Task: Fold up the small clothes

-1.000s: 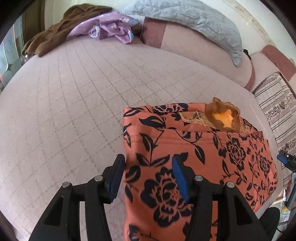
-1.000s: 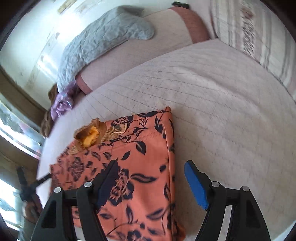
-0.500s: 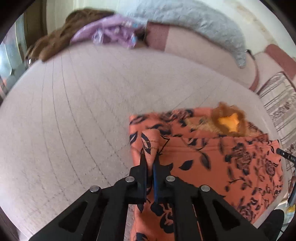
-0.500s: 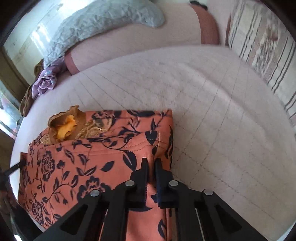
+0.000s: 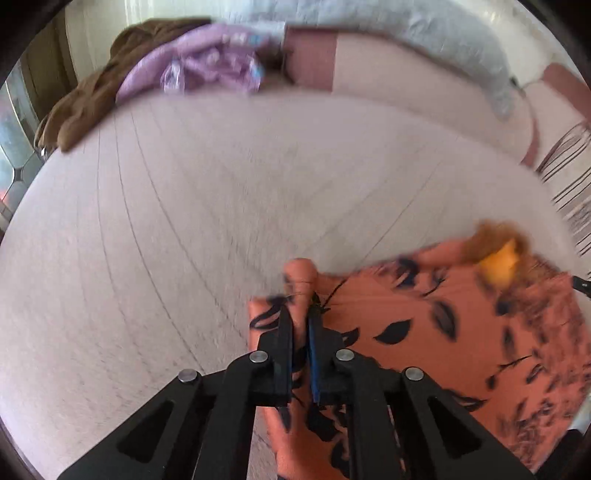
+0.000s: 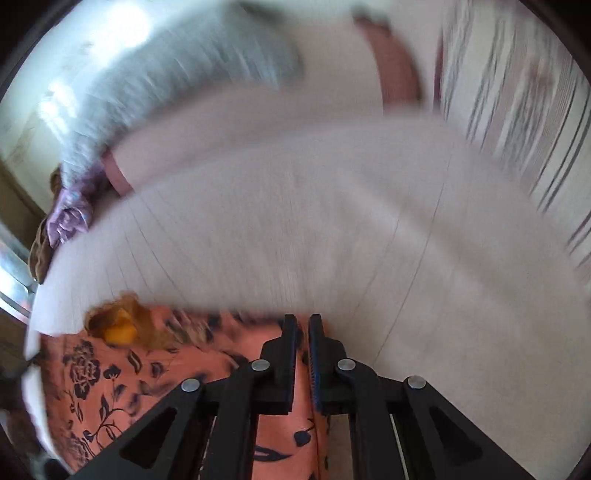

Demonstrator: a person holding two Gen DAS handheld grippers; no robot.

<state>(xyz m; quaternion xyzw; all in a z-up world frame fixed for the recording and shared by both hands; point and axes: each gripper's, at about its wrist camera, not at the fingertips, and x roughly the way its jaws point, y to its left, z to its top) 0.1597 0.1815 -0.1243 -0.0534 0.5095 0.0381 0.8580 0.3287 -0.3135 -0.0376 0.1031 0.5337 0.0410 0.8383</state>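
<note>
An orange garment with dark floral print (image 5: 443, 332) lies on the pink quilted bed, with a brown and yellow frill (image 5: 498, 254) at its far edge. My left gripper (image 5: 301, 325) is shut on the garment's left edge, a fold of cloth bunched above the fingertips. In the right wrist view the garment (image 6: 147, 373) spreads to the lower left, and my right gripper (image 6: 301, 332) is shut on its right edge. Both views are motion-blurred.
The pink quilted bed (image 5: 184, 240) stretches ahead. A purple cloth (image 5: 199, 70) and a brown garment (image 5: 88, 99) lie at the far left, a grey quilt (image 5: 424, 33) along the back, and a striped pillow (image 6: 517, 92) at the right.
Both grippers went from open around the garment's edges to shut on them. They have since lifted and moved forward with the cloth, and the garment's far edge has shifted.
</note>
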